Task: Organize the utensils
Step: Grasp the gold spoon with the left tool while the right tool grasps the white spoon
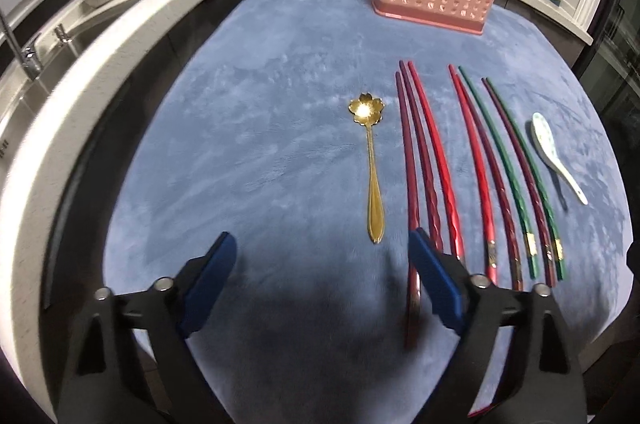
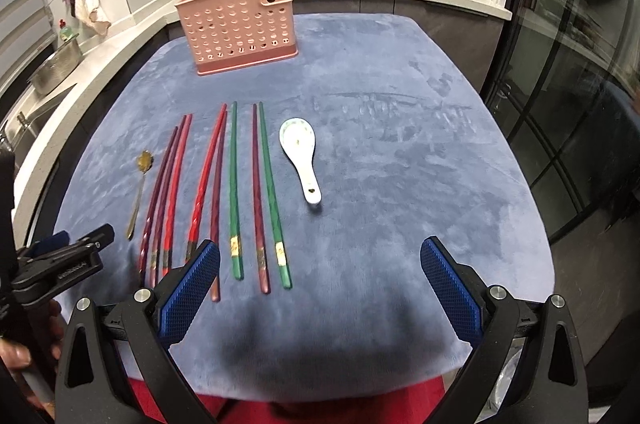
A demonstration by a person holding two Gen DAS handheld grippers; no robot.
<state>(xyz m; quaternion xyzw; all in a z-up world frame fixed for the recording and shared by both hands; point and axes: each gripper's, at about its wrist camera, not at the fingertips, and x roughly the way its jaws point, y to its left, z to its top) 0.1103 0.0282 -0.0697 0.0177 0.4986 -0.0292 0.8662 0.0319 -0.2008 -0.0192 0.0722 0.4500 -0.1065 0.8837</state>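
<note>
- Blue cloth covers the whole table w/ nothing on it but the task's items; we read it as a soft, plain work area so the utensils don't slide and show up clearly.
- Pink holder stands upright at the far edge, left of centre in the right wrist view. Perforated walls, open top, so we take it as the place the utensils go. Looks empty, though we can't see inside.
- Chopsticks lie in a row mid-table, tips far, butt ends near us: three maroon/red on the left, then red + maroon, then green, maroon, green. Roughly parallel, handles toward the grippers, prob. laid out for easy pickup.
- Left gripper is unclenched, nothing between the pads. It hangs low over the near end of the leftmost chopsticks; its right finger overlaps them in the left wrist view. Touching or not, can't tell. We judge it's lining up on that bundle or the spoon beside it.
- Right gripper is spread wide and empty, over bare cloth near the table's front edge, right of the green chopsticks. We'd guess it's waiting its turn.
- White ceramic spoon lies bowl-up right of the chopsticks, handle near, apart from them.
- Gold flower spoon lies left of the chopsticks, bowl far, handle toward the left gripper.
</note>
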